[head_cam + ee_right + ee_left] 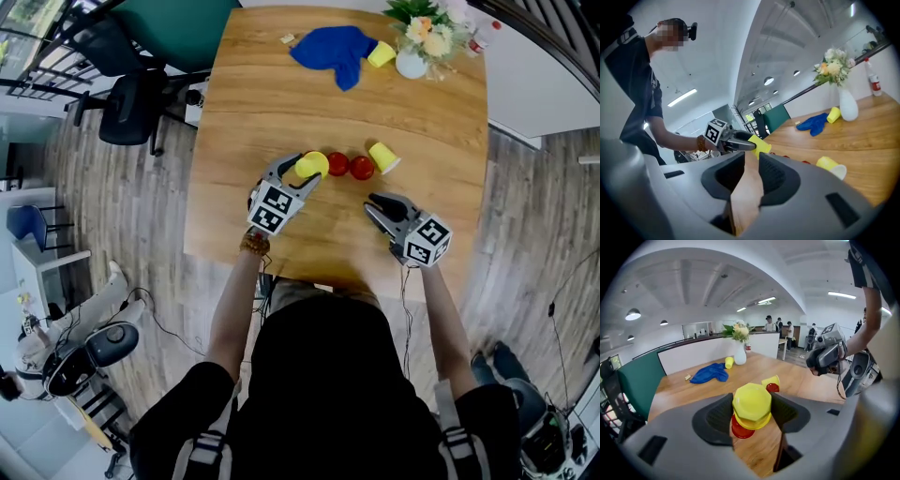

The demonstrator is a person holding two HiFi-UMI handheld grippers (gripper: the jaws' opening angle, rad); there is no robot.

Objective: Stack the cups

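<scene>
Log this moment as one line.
left gripper: shut on yellow cup | right gripper: open, empty | table: two red cups, second yellow cup on its side

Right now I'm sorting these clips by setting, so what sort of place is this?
Probably an open-plan office or shared workspace: a wooden table on plank flooring, a black office chair beside it, and in the left gripper view people standing far back under ceiling lamps.
</scene>
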